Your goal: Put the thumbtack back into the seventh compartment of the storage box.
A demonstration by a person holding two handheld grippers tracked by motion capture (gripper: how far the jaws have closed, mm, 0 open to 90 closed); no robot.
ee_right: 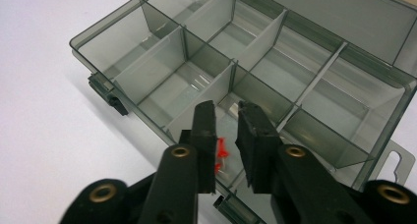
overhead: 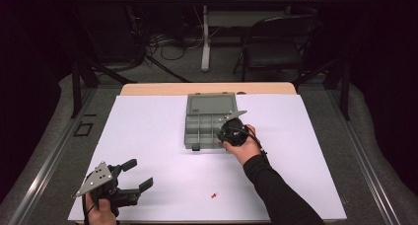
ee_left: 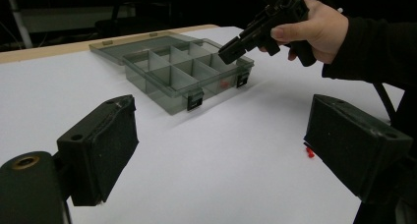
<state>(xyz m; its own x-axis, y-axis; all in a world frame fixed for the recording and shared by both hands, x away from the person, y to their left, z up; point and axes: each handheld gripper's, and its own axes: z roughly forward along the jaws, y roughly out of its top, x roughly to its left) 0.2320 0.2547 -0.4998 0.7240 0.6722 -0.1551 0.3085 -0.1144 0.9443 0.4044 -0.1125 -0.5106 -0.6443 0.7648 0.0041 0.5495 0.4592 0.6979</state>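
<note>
A smoky grey compartment box (overhead: 190,136) (ee_left: 169,103) (ee_right: 98,52) lies open mid-table, its lid (overhead: 212,104) folded back. My right gripper (overhead: 225,131) (ee_left: 229,52) (ee_right: 226,108) points down into the front right compartment. Its jaws stand a narrow gap apart with nothing pressed between them. Small red pins (ee_right: 223,153) (ee_left: 223,84) lie on that compartment's floor just under the tips. One more red pin (overhead: 214,196) (ee_left: 310,153) rests on the white sheet near the front edge. My left gripper (overhead: 139,174) (ee_left: 226,135) is wide open at the front left, holding nothing.
A white sheet (overhead: 162,136) covers the wooden table (overhead: 207,88). The box's other compartments look bare. Beyond the table's far edge stand a black chair (overhead: 276,47) and a desk leg with cables on the floor.
</note>
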